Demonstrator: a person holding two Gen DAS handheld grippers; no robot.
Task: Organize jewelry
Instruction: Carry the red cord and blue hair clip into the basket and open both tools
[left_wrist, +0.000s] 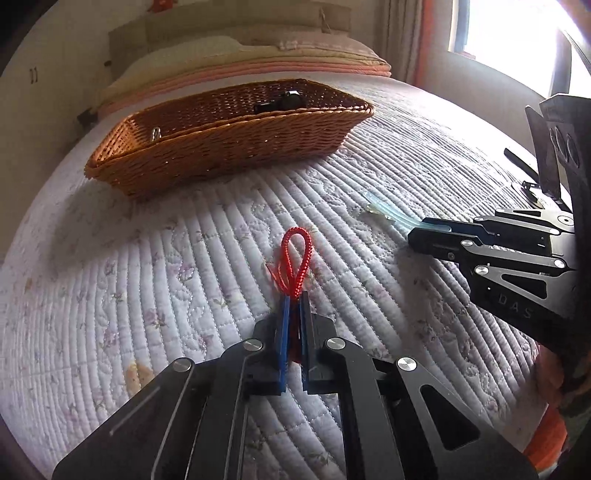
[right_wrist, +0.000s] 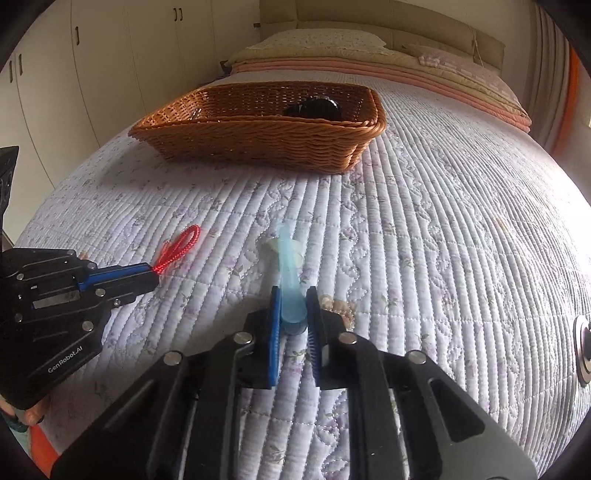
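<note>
My left gripper (left_wrist: 294, 295) rests low on the quilted bed (left_wrist: 166, 266), shut on a red beaded cord bracelet (left_wrist: 295, 254) whose loop sticks out past the tips. The same left gripper (right_wrist: 153, 273) and red bracelet (right_wrist: 181, 245) show at the left of the right wrist view. My right gripper (right_wrist: 293, 291) is shut on a pale blue translucent band (right_wrist: 287, 258) lying on the quilt. From the left wrist it shows as the right gripper (left_wrist: 415, 236) pinching the blue band (left_wrist: 388, 214). A brown wicker basket (left_wrist: 236, 123) (right_wrist: 258, 123) stands beyond both.
Inside the basket lie a black item (left_wrist: 286, 99) (right_wrist: 314, 107) and a small silvery piece (left_wrist: 157, 133). Folded blankets and pillows (right_wrist: 332, 48) are stacked at the bed's head. White wardrobes (right_wrist: 74, 74) line the left side. A round metal object (right_wrist: 583, 343) sits at the right edge.
</note>
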